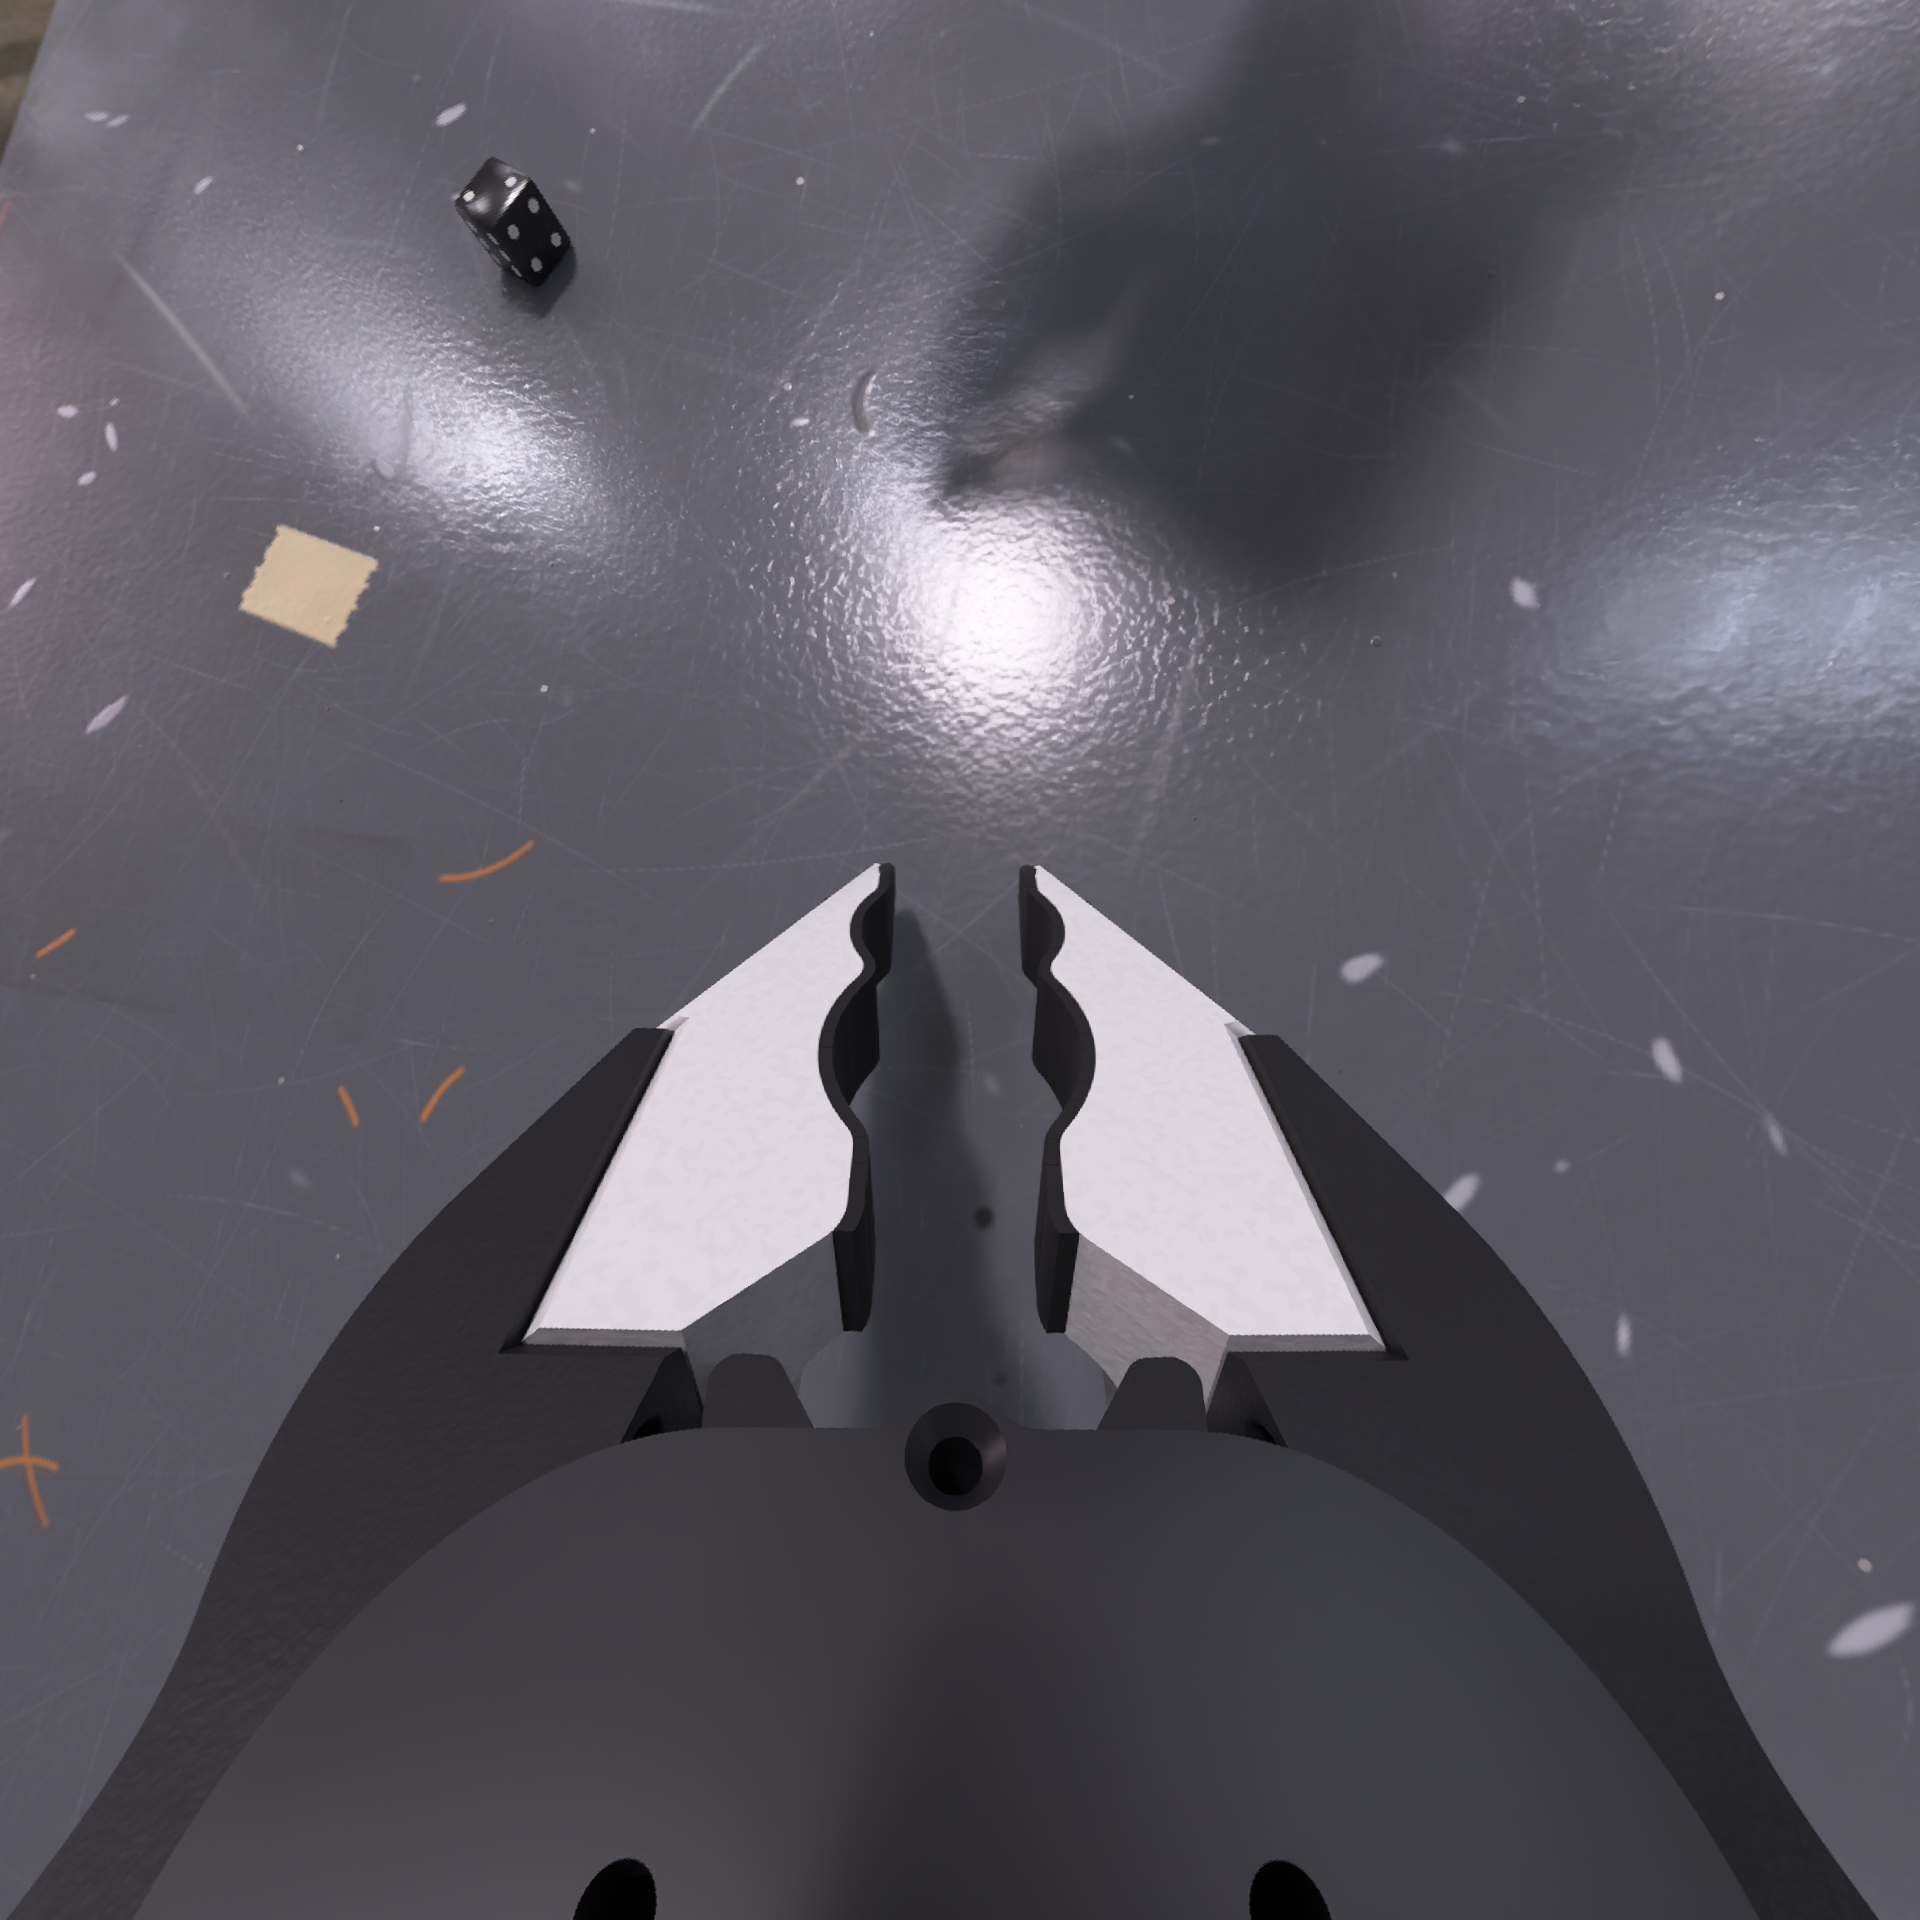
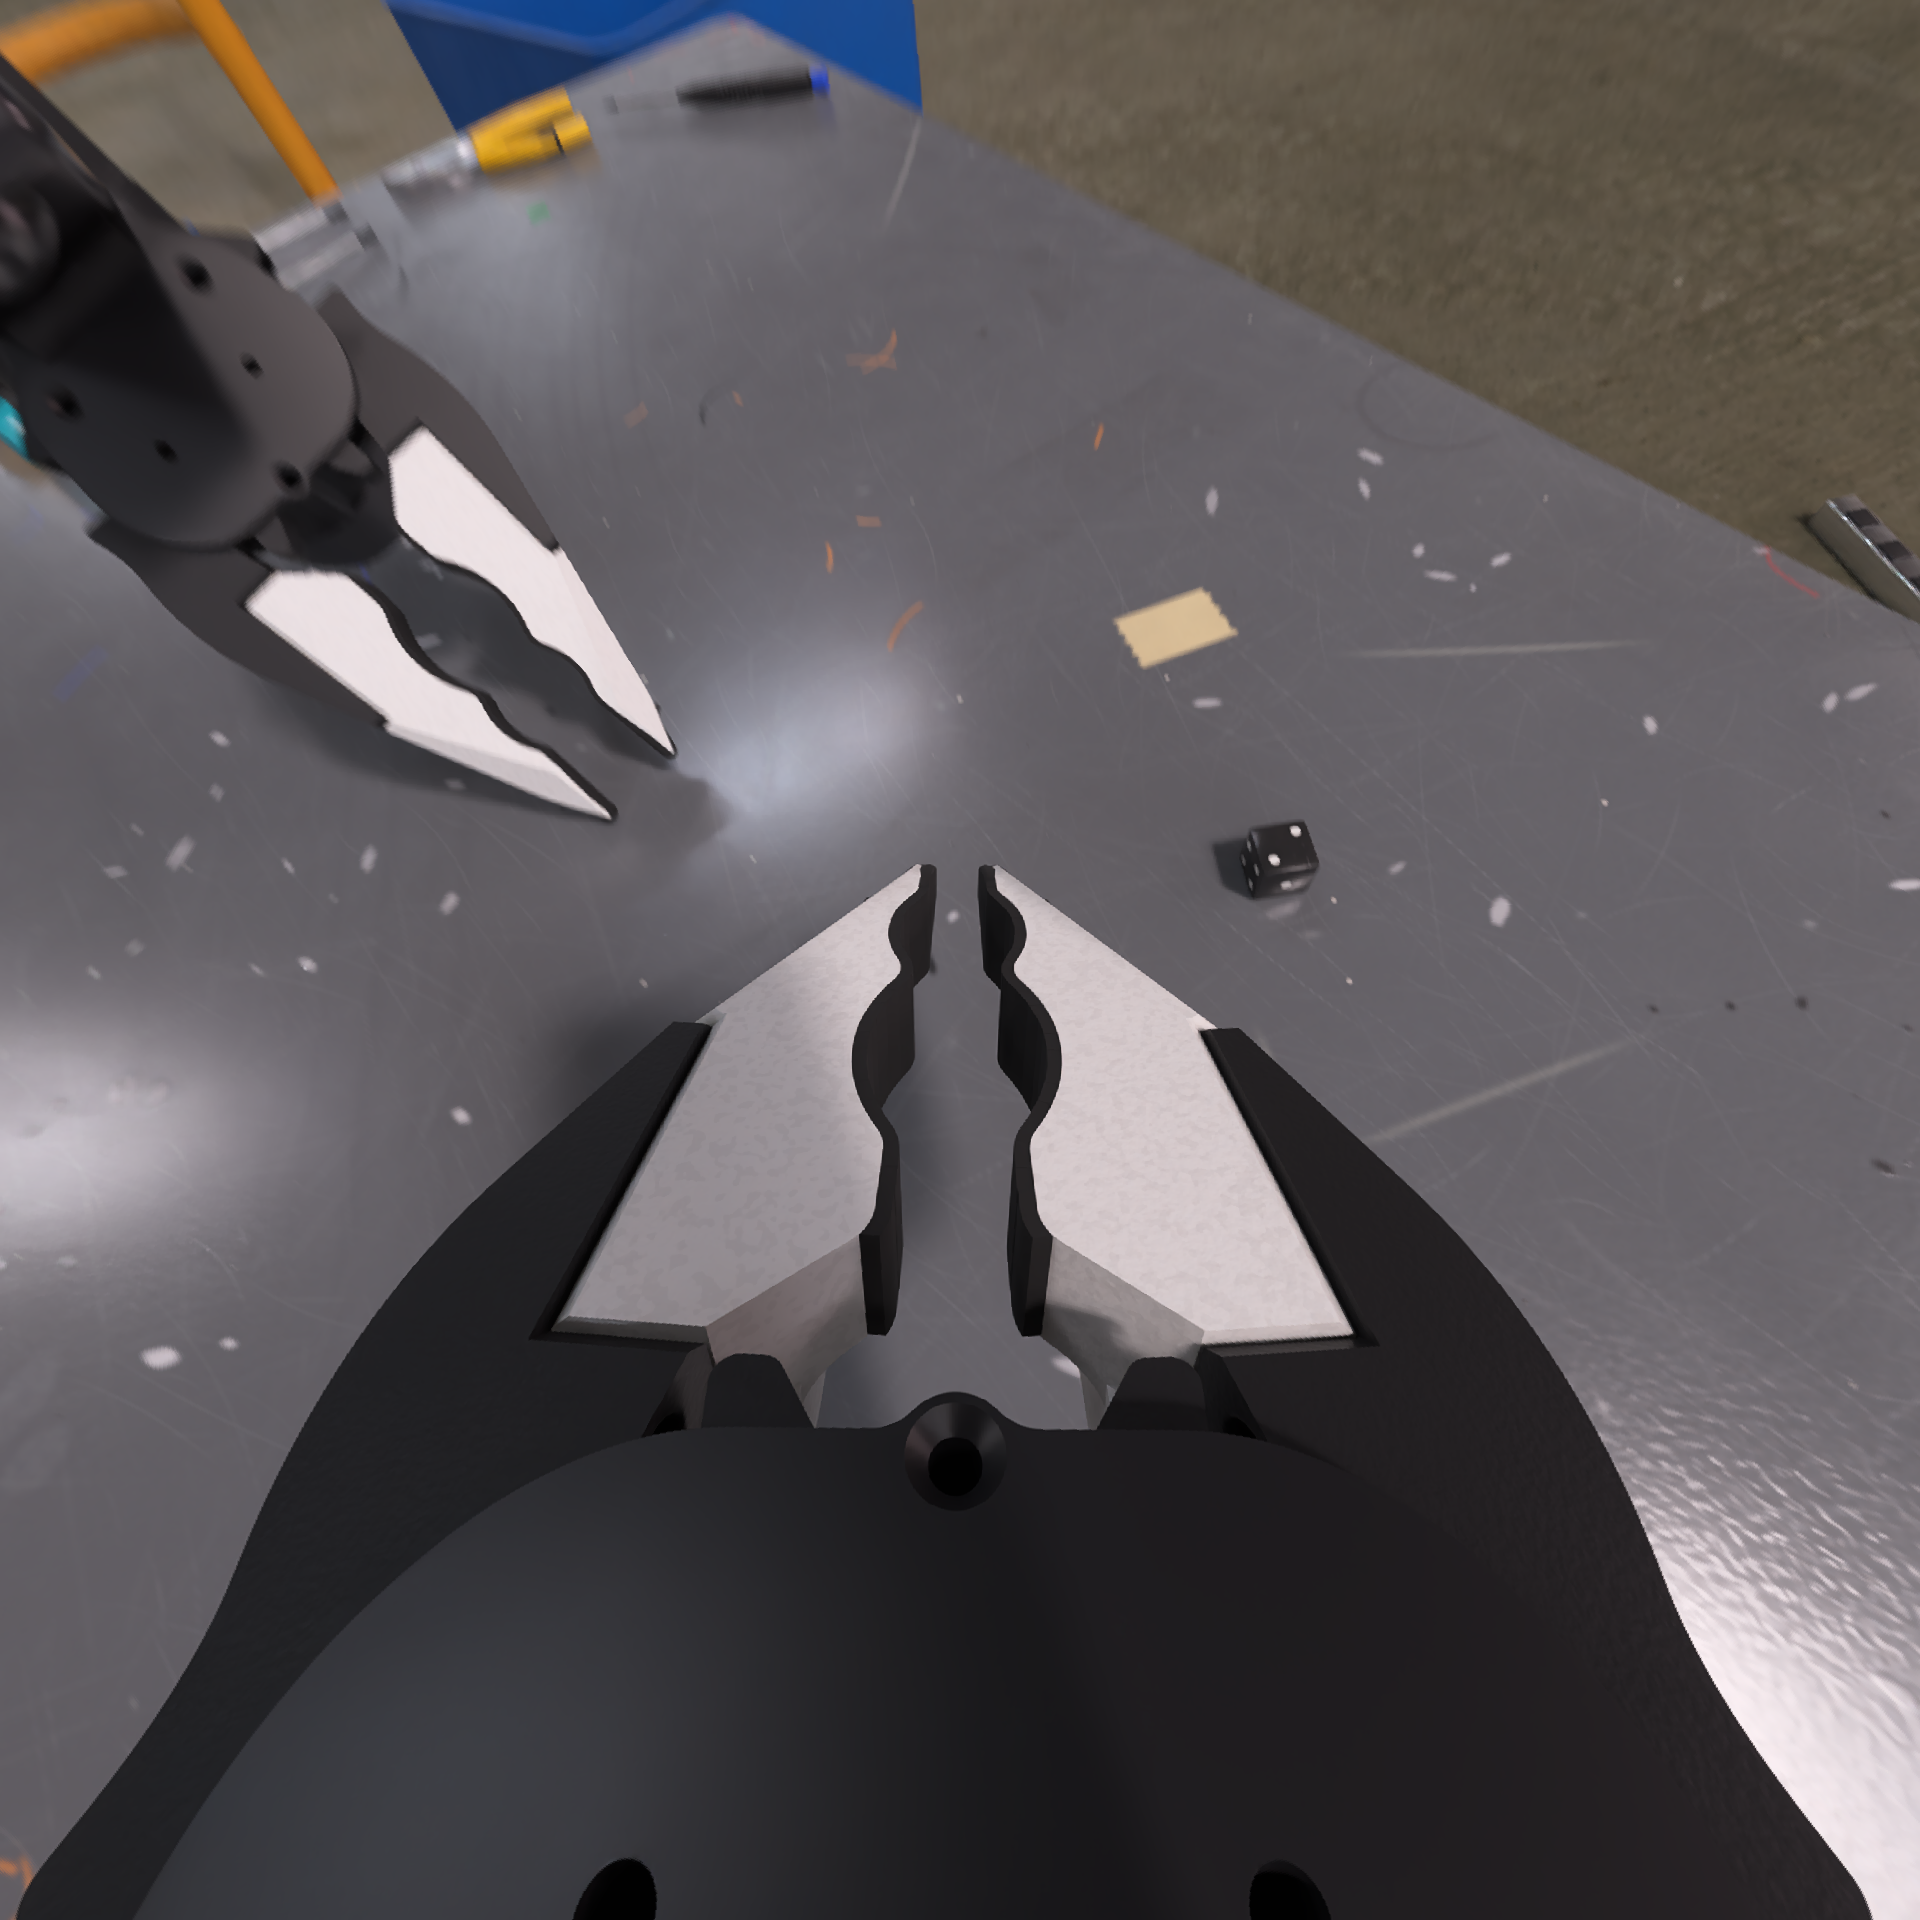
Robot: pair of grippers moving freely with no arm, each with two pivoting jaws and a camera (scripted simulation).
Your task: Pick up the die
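The die (image 1: 512, 221) is small and black with white pips. It lies on the grey table (image 1: 1351, 831), far ahead and to the left of my left gripper (image 1: 958, 878). That gripper is open with a modest gap and holds nothing. In the right wrist view the die (image 2: 1278, 858) lies just ahead and to the right of my right gripper (image 2: 956, 873). Its jaws stand a narrow gap apart and are empty. The left gripper (image 2: 636, 781) also shows there at the upper left, tips low over the table.
A tan tape patch (image 1: 309, 585) is stuck to the table; it shows beyond the die in the right wrist view (image 2: 1174, 625). A yellow hose fitting (image 2: 520, 130) and a blue bin (image 2: 665, 42) lie at the far end. The table edge (image 2: 1455, 343) runs diagonally behind the die.
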